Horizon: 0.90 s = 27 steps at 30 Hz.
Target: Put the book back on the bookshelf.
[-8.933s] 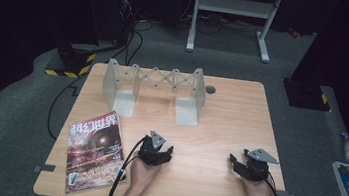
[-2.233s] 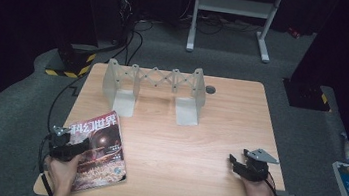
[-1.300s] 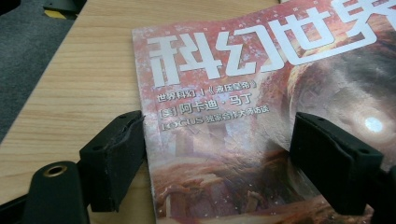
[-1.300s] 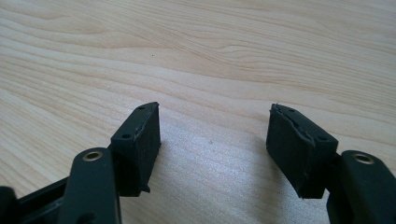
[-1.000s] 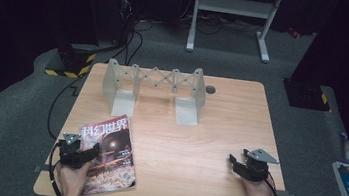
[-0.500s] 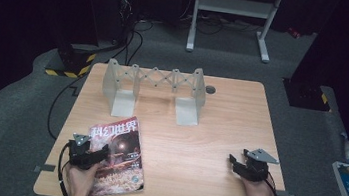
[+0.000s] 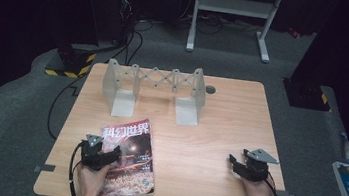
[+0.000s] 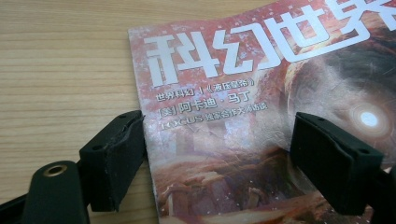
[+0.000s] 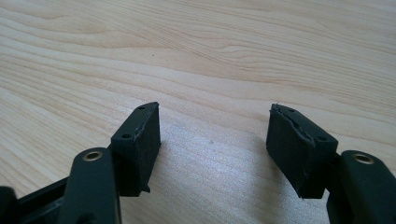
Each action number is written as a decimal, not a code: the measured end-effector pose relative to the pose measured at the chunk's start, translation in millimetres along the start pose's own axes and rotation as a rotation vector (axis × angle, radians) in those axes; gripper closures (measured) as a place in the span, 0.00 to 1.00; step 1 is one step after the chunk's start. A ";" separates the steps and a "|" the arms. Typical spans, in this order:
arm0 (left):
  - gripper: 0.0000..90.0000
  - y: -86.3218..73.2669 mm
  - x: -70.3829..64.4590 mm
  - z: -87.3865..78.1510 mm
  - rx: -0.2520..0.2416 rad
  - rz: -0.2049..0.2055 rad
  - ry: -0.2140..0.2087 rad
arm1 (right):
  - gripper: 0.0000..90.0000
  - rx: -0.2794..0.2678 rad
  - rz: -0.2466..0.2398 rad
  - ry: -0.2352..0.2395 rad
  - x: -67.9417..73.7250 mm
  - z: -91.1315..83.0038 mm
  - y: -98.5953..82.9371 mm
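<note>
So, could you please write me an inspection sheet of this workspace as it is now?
Surface: wooden table, flat, light grain.
Job's things: magazine flat near the front left, cover up.
Clutter: grey folding rack at the back; small dark disc beside it.
Grippers: left tongs open, one jaw at the magazine's edge, the other over its cover; right tongs open over bare wood.
Cables: black cable from the left tongs; more on the floor.
Surroundings: dark room, grey carpet, metal stand.

left gripper (image 7: 105,154): jaws spread, low | right gripper (image 7: 240,165): jaws spread, low
</note>
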State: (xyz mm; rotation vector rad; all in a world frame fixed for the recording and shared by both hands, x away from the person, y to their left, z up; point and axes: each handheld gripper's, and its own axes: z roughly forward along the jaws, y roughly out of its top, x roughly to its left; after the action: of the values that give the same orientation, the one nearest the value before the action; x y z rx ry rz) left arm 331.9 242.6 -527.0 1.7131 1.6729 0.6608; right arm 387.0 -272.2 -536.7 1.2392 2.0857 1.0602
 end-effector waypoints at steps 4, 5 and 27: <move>0.20 0.6 -6.7 1.8 -0.003 0.000 -0.011 | 0.39 0.001 0.000 0.000 0.0 -0.1 0.0; 0.20 0.8 -8.0 2.1 -0.003 0.003 -0.012 | 0.39 0.001 0.000 0.001 0.0 -0.1 0.0; 0.22 3.1 -37.4 8.4 -0.007 0.027 -0.064 | 0.40 -0.005 -0.024 -0.007 2.1 -0.7 -0.4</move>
State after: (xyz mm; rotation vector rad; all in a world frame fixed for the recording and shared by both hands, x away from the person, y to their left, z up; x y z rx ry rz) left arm 337.9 204.6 -527.2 1.7364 1.6047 0.6167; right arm 385.3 -270.8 -536.6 1.2109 2.0870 1.0484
